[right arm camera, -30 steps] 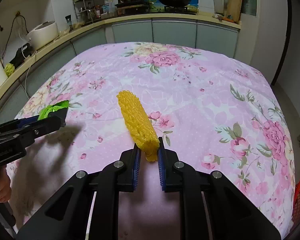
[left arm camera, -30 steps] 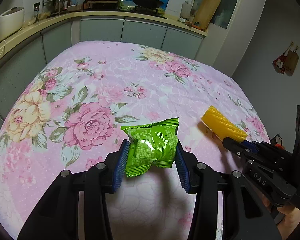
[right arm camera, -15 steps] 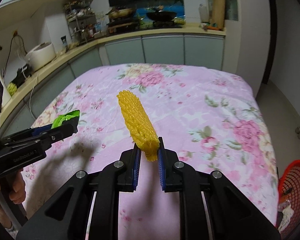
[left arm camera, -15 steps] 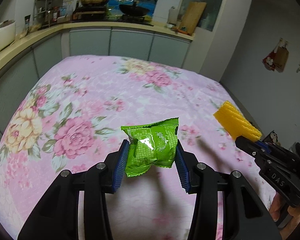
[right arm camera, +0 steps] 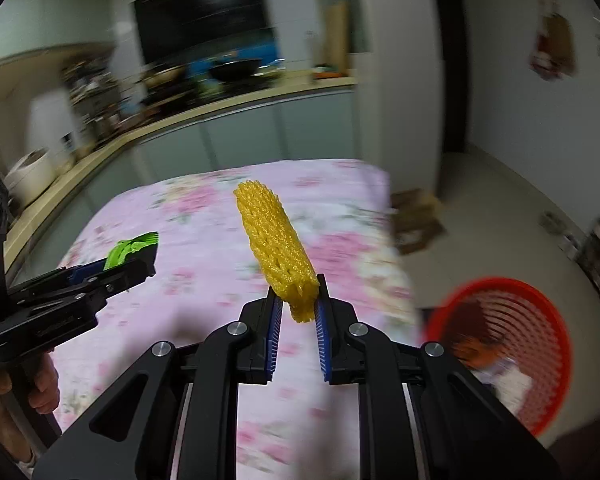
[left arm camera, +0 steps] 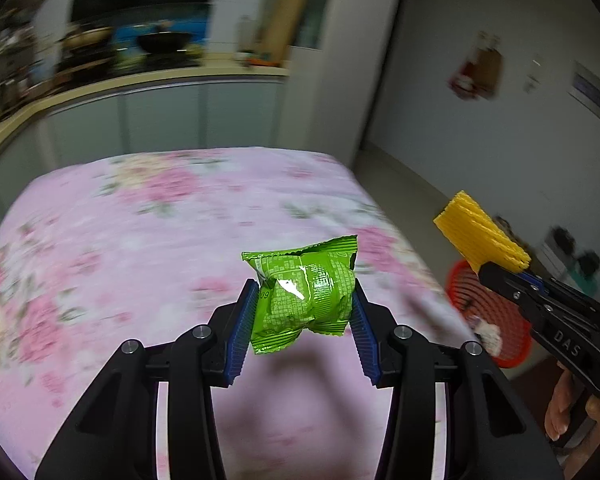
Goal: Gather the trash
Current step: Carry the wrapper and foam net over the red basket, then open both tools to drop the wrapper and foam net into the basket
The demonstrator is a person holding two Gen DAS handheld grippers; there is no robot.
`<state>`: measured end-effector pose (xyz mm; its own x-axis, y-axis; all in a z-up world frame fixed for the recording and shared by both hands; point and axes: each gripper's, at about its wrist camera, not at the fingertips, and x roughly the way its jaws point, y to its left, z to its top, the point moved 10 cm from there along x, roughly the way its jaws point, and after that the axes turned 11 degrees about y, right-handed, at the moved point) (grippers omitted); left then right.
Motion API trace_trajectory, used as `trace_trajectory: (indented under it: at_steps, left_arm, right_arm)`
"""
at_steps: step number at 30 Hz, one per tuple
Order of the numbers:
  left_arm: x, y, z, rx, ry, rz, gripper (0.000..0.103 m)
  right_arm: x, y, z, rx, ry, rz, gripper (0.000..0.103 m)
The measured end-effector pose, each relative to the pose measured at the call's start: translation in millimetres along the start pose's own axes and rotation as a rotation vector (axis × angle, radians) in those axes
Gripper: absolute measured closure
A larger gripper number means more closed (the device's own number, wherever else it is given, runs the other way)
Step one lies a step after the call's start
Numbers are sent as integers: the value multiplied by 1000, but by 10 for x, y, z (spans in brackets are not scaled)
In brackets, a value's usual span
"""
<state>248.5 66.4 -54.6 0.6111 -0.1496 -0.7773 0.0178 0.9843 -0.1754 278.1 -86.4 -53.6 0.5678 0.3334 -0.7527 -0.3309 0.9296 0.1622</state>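
My left gripper [left arm camera: 305, 304] is shut on a crumpled green snack wrapper [left arm camera: 302, 294], held in the air above the pink floral tablecloth [left arm camera: 140, 240]. My right gripper [right arm camera: 298, 298] is shut on the lower end of a yellow foam net sleeve [right arm camera: 276, 240], which sticks up and away from the jaws. In the left wrist view the right gripper [left arm camera: 496, 270] shows at the right with the yellow sleeve [left arm camera: 476, 236]. The right wrist view has the left gripper [right arm camera: 140, 264] at the left with a bit of green wrapper [right arm camera: 130, 249]. A red mesh basket [right arm camera: 548, 320] stands on the floor right of the table.
The red basket [left arm camera: 476, 292] holds some white and brown scraps. A kitchen counter [right arm camera: 204, 112] with pans and a rice cooker runs behind the table. A brown cardboard piece [right arm camera: 416, 216] lies on the floor past the table's right corner. A person's hand [right arm camera: 40, 384] grips the left handle.
Both grippers have swung to the right and risen with their loads. The view has turned from the table's middle toward its right edge, and the red basket has come into sight.
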Motion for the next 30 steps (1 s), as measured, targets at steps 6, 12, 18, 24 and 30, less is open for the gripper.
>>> trace_trajectory:
  at_steps: [6, 12, 18, 24, 30]
  left_arm:
    - [368, -1019, 28, 146, 62, -125, 60]
    - [723, -1720, -86, 248, 129, -186, 60]
    - [1017, -2101, -211, 303, 196, -216, 60]
    - [1195, -2272, -218, 303, 223, -250, 58]
    - [1177, -2263, -170, 285, 202, -256, 28]
  right_arm:
    - [-165, -928, -212, 144, 18, -118, 87]
    - [-161, -1494, -427, 226, 71, -192, 87]
    - [5, -1776, -660, 279, 140, -208, 85]
    - [124, -1869, -763, 331, 159, -178, 61]
    - [-4, -1944, -795, 372, 132, -173, 57]
